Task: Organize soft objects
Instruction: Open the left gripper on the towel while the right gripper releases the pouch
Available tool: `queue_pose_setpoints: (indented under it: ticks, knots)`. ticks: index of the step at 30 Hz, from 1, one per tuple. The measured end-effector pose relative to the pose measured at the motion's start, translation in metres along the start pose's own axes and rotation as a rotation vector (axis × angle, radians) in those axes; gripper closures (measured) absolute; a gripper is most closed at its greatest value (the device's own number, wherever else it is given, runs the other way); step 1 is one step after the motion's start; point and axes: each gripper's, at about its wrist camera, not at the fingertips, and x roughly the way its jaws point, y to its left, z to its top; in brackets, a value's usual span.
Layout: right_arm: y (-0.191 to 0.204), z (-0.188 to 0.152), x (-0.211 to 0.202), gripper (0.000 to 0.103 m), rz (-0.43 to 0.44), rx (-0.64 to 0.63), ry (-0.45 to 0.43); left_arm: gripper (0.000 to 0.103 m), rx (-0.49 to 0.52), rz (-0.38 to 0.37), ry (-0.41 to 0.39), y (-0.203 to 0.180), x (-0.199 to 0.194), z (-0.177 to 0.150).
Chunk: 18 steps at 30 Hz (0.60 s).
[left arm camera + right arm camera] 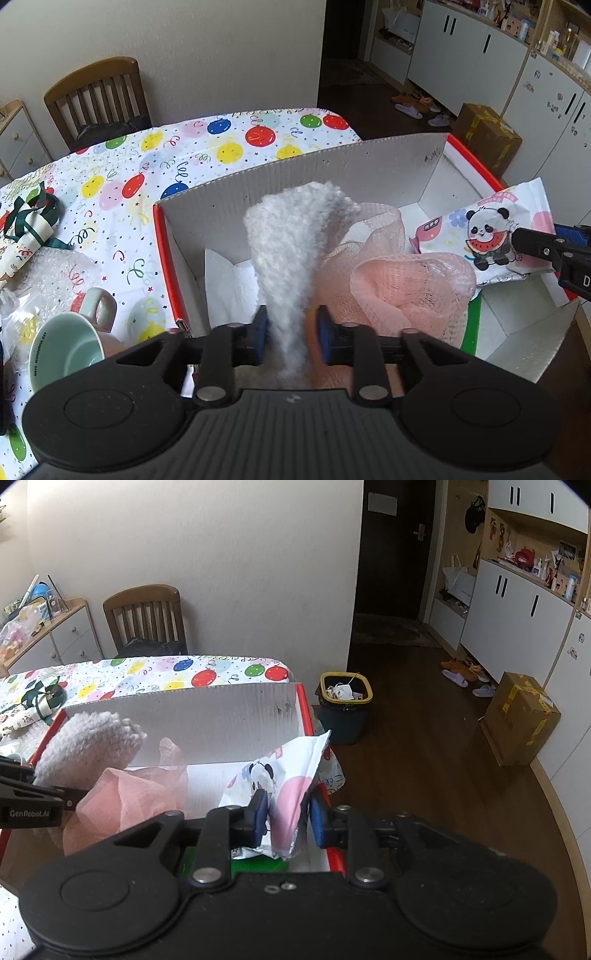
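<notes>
Two tongs are busy: the left tongs [287, 334] pinch a fluffy white cloth [295, 236] over the box [295, 166], and the right tongs [286, 818] pinch a panda packet [291, 775] at its right edge. I think both get dropped in next, past the pink net puff [388, 280]. A mug [66, 350] and wrapped gift [29, 225] sit beyond on the worktop [221, 140].

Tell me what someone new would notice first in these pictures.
Probably the fluffy white cloth pinched in the left hand-held gripper, held up over the open white box with a pink mesh puff just right of it. Next, the panda packet clamped in the right hand-held gripper at the box's right end. Under it all lies the bright balloon tablecloth, with a mint mug tipped at the left.
</notes>
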Motion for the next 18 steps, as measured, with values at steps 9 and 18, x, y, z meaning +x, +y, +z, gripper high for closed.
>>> queue_pose_setpoints:
  ticks: [9,18]
  knots:
    - [0.001,-0.002,-0.023,0.054,0.04,0.01,-0.025,0.037,-0.004,-0.011,-0.08,0.003,-0.027,-0.005]
    - [0.005,-0.003,-0.059,0.042,0.102,0.035,-0.066,0.035,-0.023,-0.056,-0.162,0.018,-0.069,-0.017]
